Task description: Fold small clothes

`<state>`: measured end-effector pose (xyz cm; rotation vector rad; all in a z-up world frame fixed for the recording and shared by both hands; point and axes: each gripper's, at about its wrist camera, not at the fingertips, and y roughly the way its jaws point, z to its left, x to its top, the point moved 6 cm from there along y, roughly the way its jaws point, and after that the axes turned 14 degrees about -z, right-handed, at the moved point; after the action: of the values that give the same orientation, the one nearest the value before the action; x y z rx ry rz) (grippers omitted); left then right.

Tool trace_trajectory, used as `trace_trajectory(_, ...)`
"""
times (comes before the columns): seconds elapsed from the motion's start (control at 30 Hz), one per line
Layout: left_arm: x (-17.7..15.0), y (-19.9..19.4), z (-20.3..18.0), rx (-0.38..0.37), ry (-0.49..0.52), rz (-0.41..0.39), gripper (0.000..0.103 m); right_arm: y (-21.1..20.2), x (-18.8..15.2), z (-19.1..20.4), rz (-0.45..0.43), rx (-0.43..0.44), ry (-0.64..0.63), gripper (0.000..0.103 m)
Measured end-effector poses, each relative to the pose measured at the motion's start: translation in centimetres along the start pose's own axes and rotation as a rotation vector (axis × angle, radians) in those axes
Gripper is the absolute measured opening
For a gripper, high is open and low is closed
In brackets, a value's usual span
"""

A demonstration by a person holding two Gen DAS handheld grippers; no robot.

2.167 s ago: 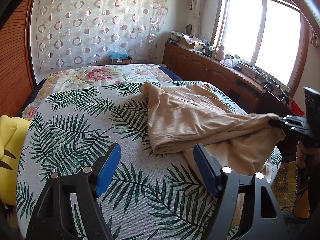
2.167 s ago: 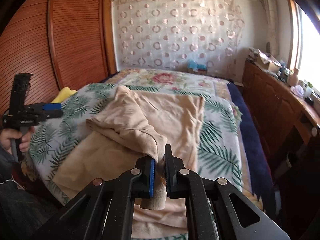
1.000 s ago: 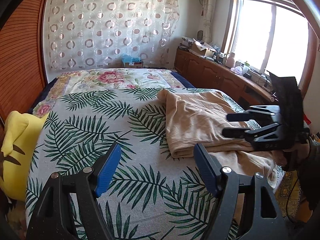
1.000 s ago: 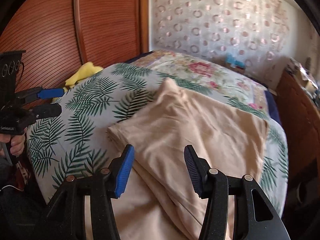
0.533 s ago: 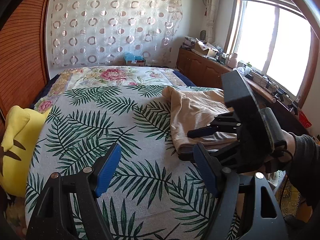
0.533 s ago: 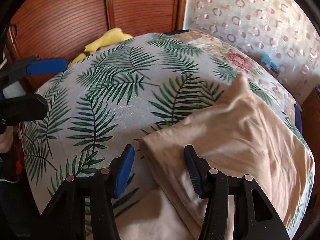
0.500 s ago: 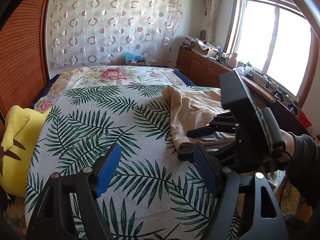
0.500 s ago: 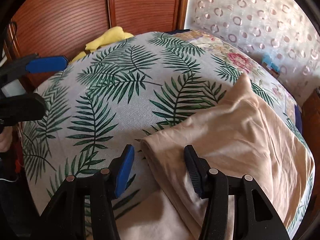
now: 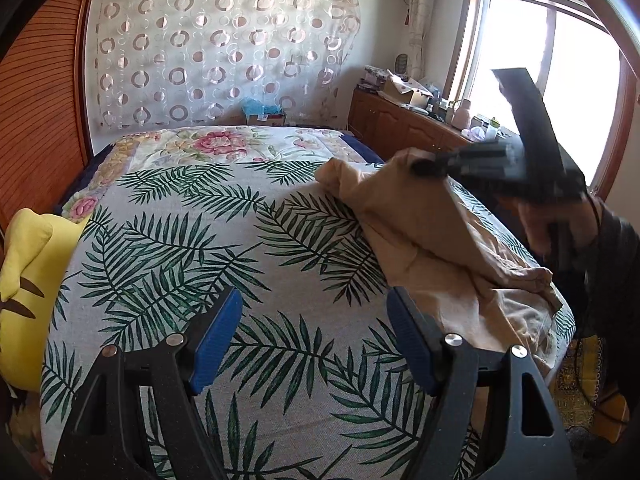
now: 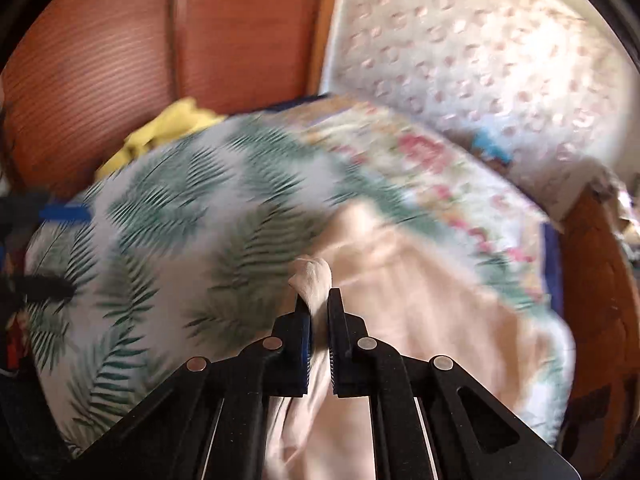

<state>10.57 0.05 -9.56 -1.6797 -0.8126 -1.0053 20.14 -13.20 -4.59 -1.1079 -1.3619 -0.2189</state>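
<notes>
**Tongs clamp beige garment on palm-print bed**

Right tongs (image 10: pixel 318 306) have just closed, and their pads pinch a bunched fold of the beige garment (image 9: pixel 432 216), a small tuft of cloth poking up past the fingertips. Seen from the left wrist camera, those tongs hold the pinched cloth above the bed (image 9: pixel 168 240), so the fabric slopes down from the grip onto the rest of the garment. A hand (image 9: pixel 560 224) in a dark sleeve (image 9: pixel 616 264) grips the handle at the right edge of the view.

The garment lies crumpled on the right side of the bed, on a cover printed with green palm leaves, its lower part reaching the near right corner of the mattress. The right wrist view is blurred.

Left tongs (image 9: pixel 314 342) hang wide open over the near part of the bed, blue pads apart, nothing between them, and beside the garment's near edge.

A yellow cushion (image 9: pixel 32 280) sits at the bed's left edge, by the wooden wardrobe (image 9: pixel 36 100). A curtain with ring patterns (image 9: pixel 224 52) hangs beyond the bed, and a wooden sideboard (image 9: pixel 400 128) runs under the bright window (image 9: pixel 560 92).
</notes>
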Motion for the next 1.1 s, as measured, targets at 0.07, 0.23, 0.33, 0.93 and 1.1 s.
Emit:
trace_trajectory(0.07, -0.1, 0.1, -0.2, -0.004, 0.001, 0.003, 0.076, -0.1, 0.5, -3.1, -0.016, -0.071, 0.003, 0.007)
trace_trajectory(0.23, -0.2, 0.4, -0.7, -0.009, 0.01, 0.013, 0.076, 1.2, -0.3, -8.6, 0.001, -0.235, 0.028, 0.007)
trace_trajectory(0.33, -0.4, 0.5, -0.8, -0.009, 0.013, 0.019, 0.076, 3.1, -1.8, -11.3, 0.041, -0.32, 0.078, 0.007)
trace_trajectory(0.93, 1.1, 4.2, -2.4, -0.047, 0.035, 0.024, 0.076, 6.8, -6.0, -14.6, 0.129, -0.336, 0.248, 0.045)
trace_trajectory(1.1, 4.5, 8.4, -3.7, -0.055, 0.095, 0.002, 0.075, 5.3, -7.0, -16.7, 0.11, -0.308, 0.324, 0.045)
